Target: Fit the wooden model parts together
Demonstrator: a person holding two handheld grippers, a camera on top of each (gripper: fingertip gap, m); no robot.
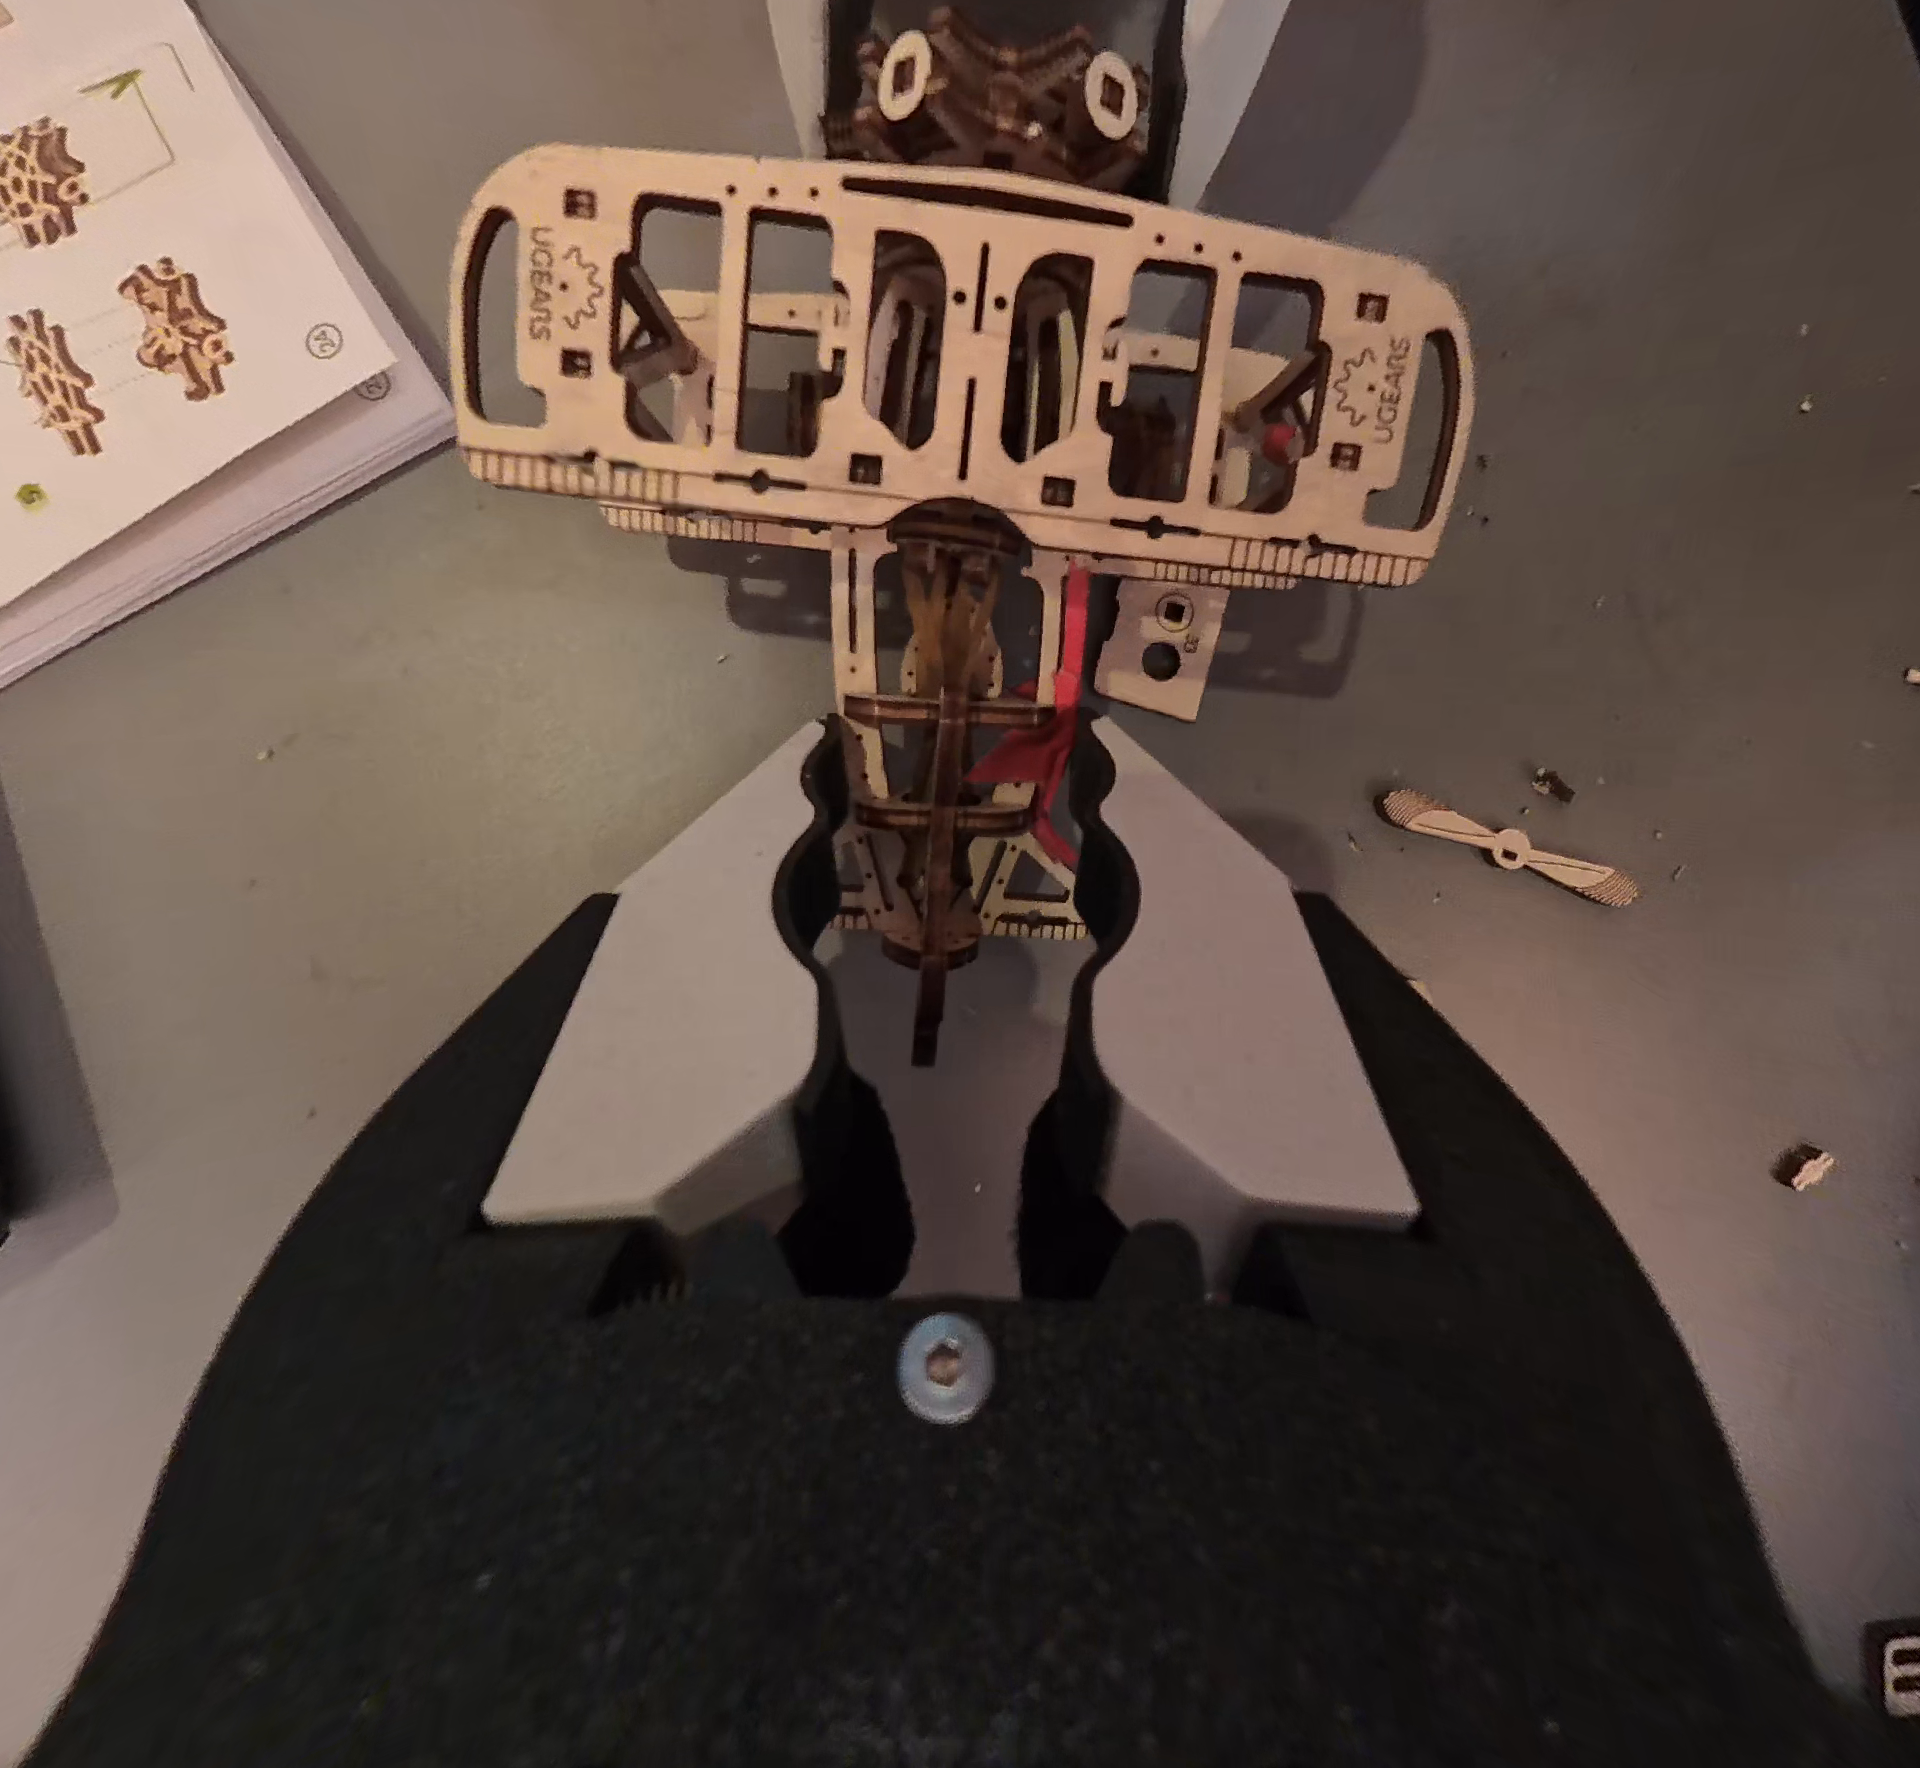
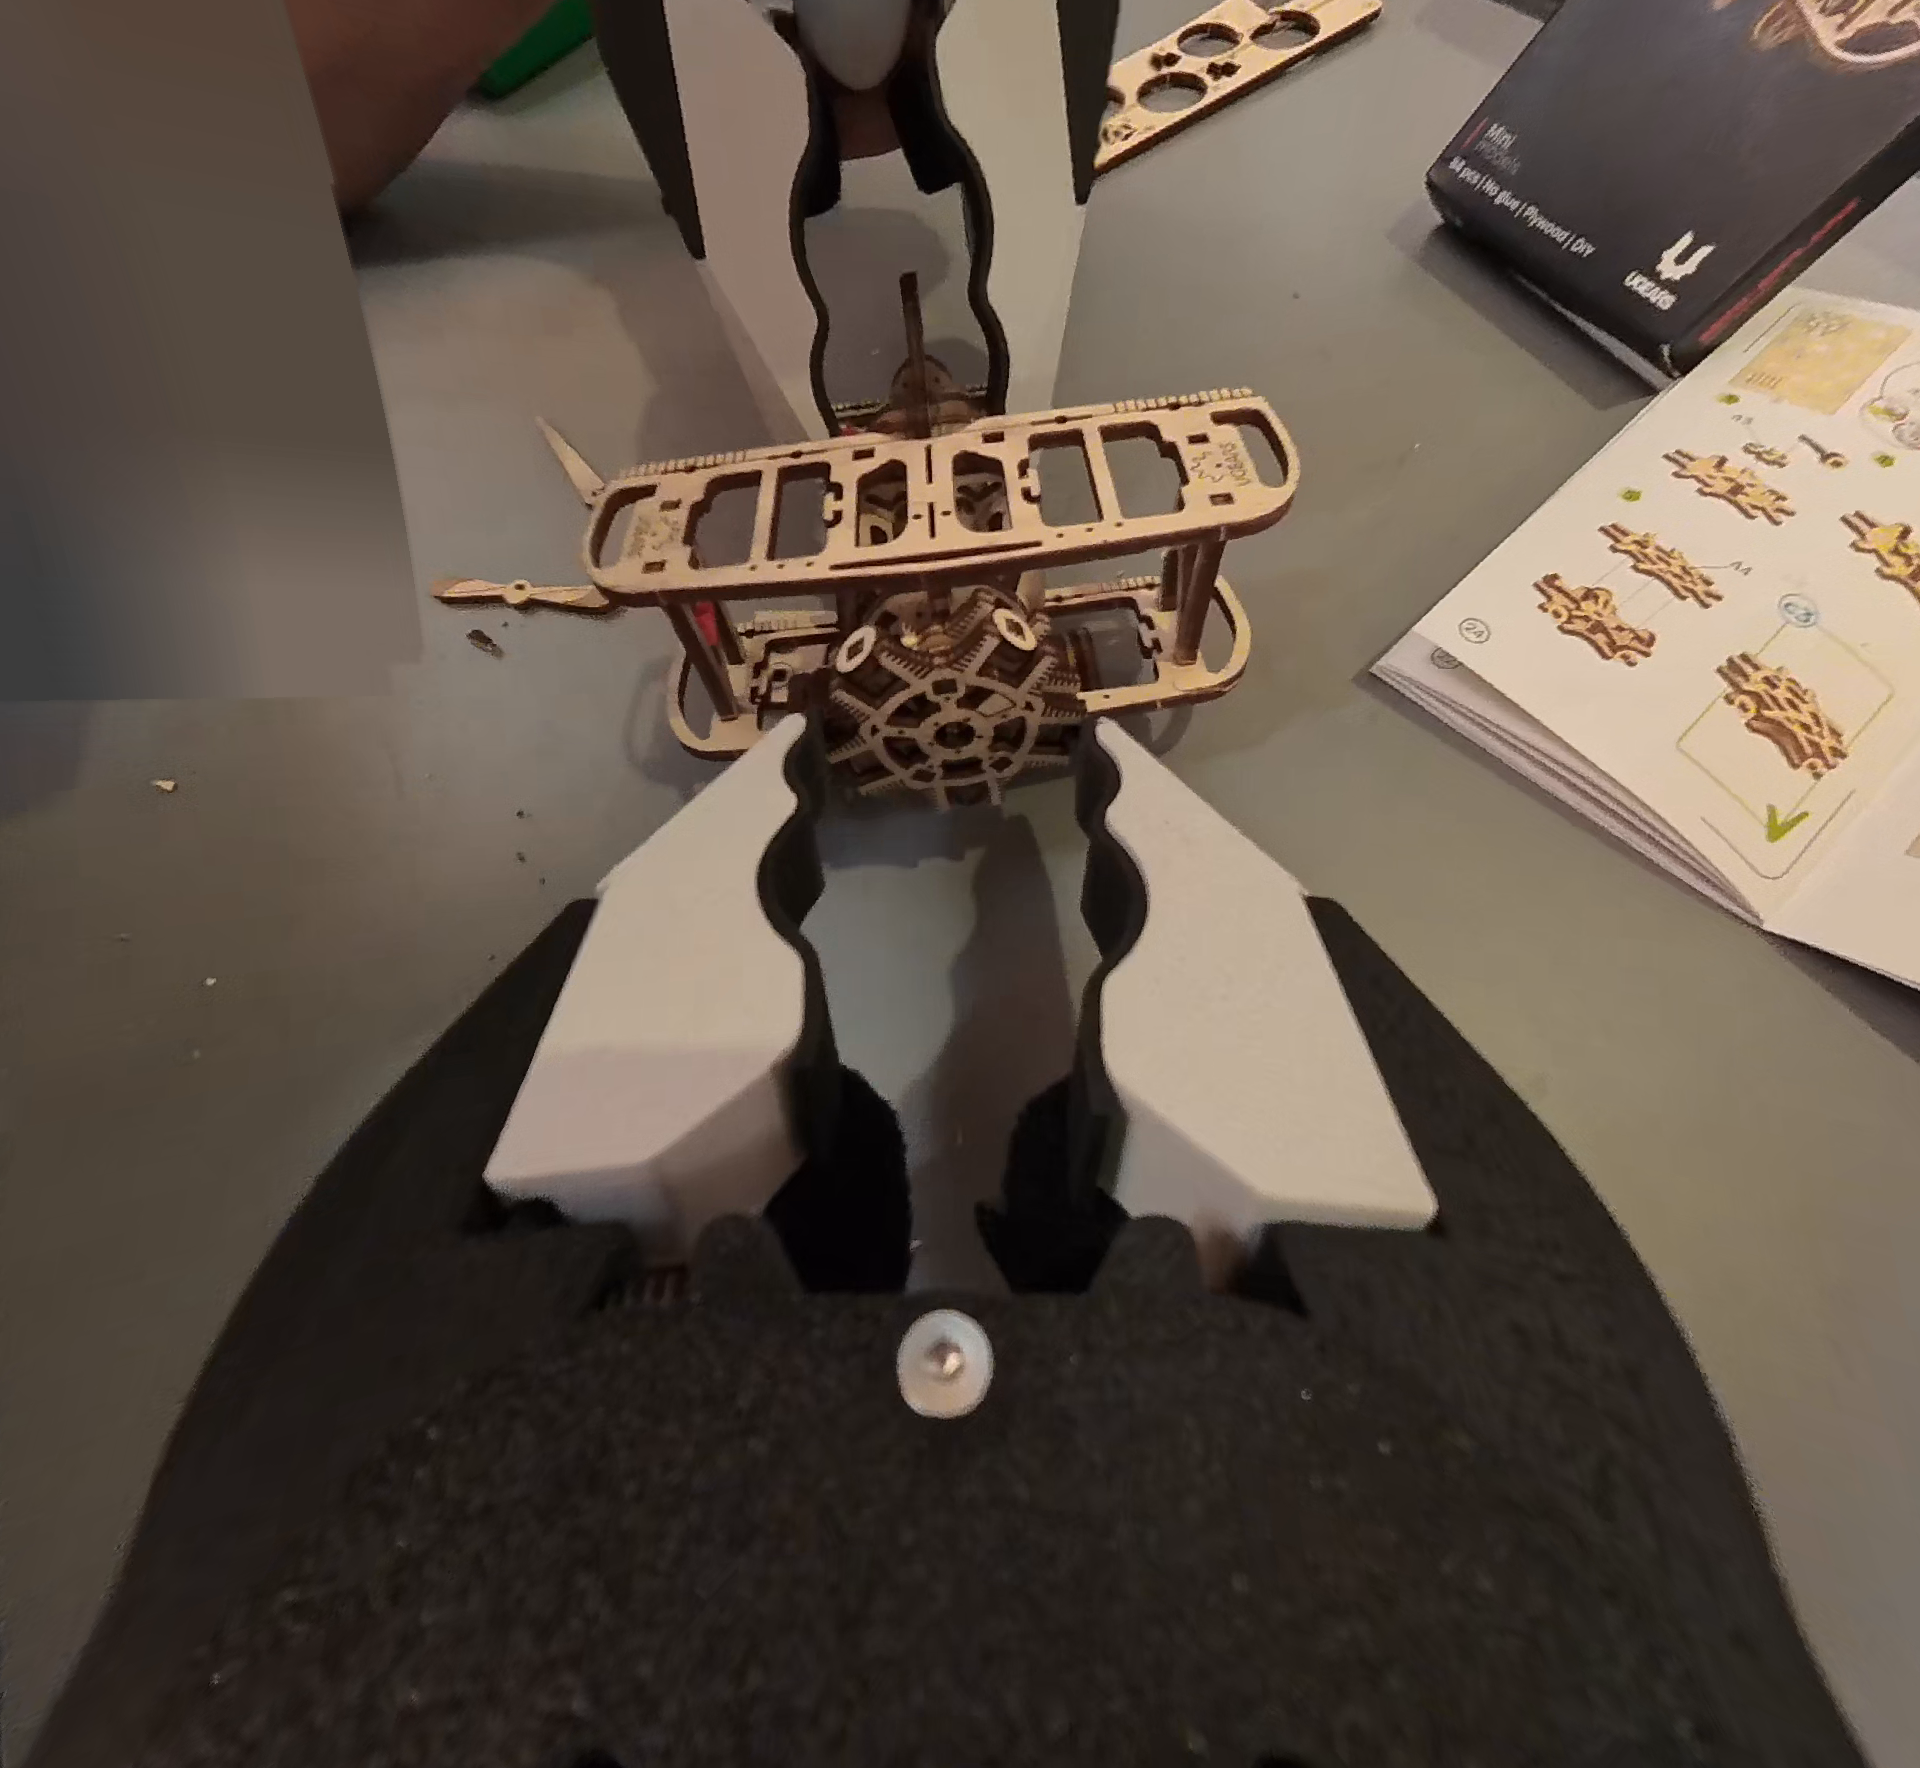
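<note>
Wooden biplane [image 1: 966, 347] clamped tail-end in left gripper [image 1: 951, 845], nose engine [image 2: 940, 731] pinched by right gripper [image 2: 951, 762]; loose propeller [image 1: 1507, 848] lying nearer right gripper's side on bench [image 1: 416, 783].

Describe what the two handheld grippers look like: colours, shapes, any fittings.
Both match. The left gripper and the right gripper each have two pale grey, wedge-shaped fingers that taper toward the tips, lined on the inner faces with wavy black pads. Each sits on a broad, curved black body with a grainy texture, with one silver screw and washer at its centre. No cables or sleeves show.
</note>
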